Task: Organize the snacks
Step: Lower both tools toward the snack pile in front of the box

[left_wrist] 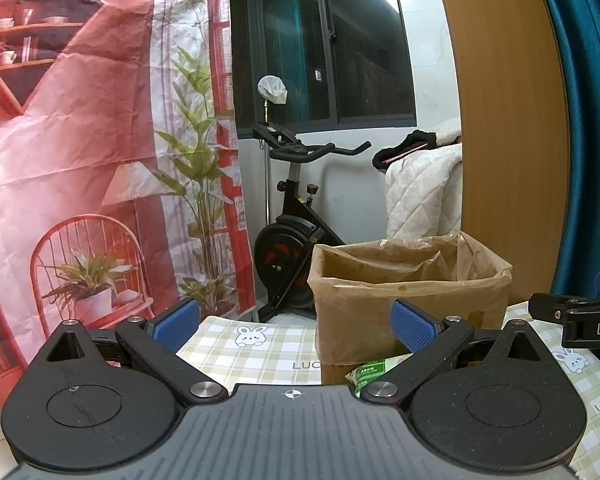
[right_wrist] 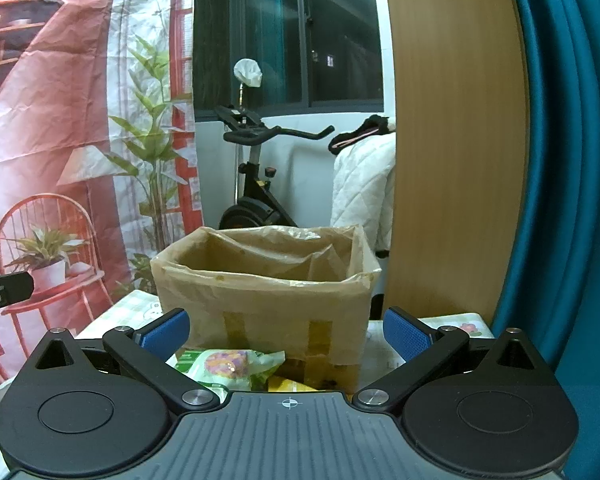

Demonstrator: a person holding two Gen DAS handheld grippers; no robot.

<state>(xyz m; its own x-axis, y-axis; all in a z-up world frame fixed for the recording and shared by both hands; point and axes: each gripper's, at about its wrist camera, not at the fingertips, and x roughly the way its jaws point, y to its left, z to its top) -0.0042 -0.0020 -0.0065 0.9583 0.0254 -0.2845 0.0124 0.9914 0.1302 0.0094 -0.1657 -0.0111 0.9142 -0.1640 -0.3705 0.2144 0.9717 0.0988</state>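
A brown cardboard box lined with a plastic bag [left_wrist: 408, 292] stands open on the checked tablecloth [left_wrist: 260, 348]; it also shows in the right wrist view [right_wrist: 264, 292]. My left gripper [left_wrist: 296, 326] is open and empty, left of the box. A green snack packet [left_wrist: 374, 372] lies by the box's foot near its right finger. My right gripper [right_wrist: 286, 332] is open and empty, facing the box front. A green and white snack packet [right_wrist: 230, 368] lies just before it, with a yellow packet [right_wrist: 290, 385] beside it.
A red printed backdrop [left_wrist: 80, 160] hangs at left. An exercise bike [left_wrist: 296, 220] and a white quilt [left_wrist: 424, 196] stand behind the table. A wooden panel [left_wrist: 508, 120] and a teal curtain [left_wrist: 592, 120] rise at right. The right gripper's body [left_wrist: 580, 316] shows at the left view's edge.
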